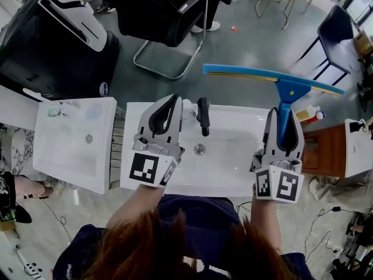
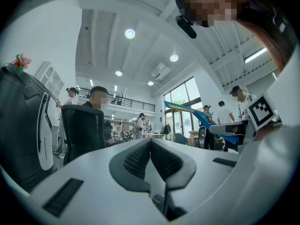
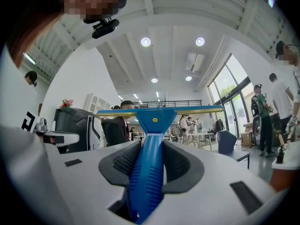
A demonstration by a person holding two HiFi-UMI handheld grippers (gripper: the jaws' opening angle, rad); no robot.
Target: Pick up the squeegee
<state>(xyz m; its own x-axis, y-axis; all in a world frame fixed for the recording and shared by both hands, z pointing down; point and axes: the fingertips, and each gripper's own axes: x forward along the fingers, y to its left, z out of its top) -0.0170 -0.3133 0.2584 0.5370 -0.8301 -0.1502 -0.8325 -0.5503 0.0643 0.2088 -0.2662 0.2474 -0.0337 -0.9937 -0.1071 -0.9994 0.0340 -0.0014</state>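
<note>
Right claw (image 3: 151, 146) grips the squeegee (image 3: 154, 125); its handle end (lower) is hidden.

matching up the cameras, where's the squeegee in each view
Head view: squeegee upper right, handle in right gripper.
Left gripper view: squeegee right of middle.
Right gripper view: squeegee centre, handle between the jaws.
Landmark: black chair, left of the handle in all three.

One squeegee (image 1: 285, 92). Two grippers: left gripper (image 1: 172, 100), right gripper (image 1: 284, 114). Two sinks (image 1: 64, 156) (image 1: 233, 174). Two drains (image 1: 88, 138) (image 1: 200, 149). One faucet (image 1: 203, 114). Two chairs (image 1: 169, 16) (image 1: 335, 31).
</note>
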